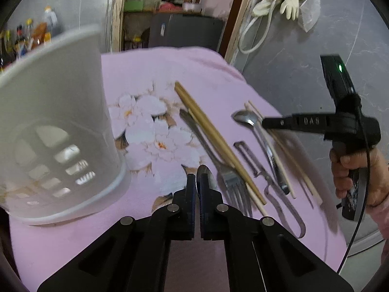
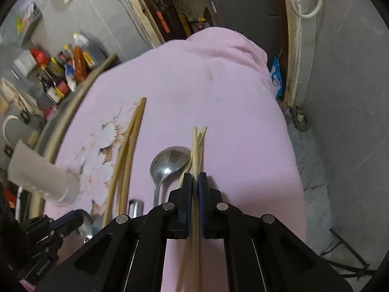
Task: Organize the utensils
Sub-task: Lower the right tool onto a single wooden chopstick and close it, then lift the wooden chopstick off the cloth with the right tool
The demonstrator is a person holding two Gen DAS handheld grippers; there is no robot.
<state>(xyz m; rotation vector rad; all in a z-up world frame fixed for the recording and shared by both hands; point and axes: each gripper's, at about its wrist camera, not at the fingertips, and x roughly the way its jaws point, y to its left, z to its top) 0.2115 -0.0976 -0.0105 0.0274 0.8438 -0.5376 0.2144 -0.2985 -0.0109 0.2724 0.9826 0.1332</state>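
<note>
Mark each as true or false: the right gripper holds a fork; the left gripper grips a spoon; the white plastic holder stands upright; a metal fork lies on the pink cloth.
1. Right gripper holds a fork: false, it is shut on pale thin chopsticks.
2. Left gripper grips a metal spoon: true.
3. White plastic utensil holder stands upright: false, it is tilted.
4. Metal fork lies on the pink floral cloth: true.

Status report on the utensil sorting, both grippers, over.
Left gripper shut on a spoon. Right gripper shut on pale chopsticks. White holder tilted at left; path there unobstructed.
</note>
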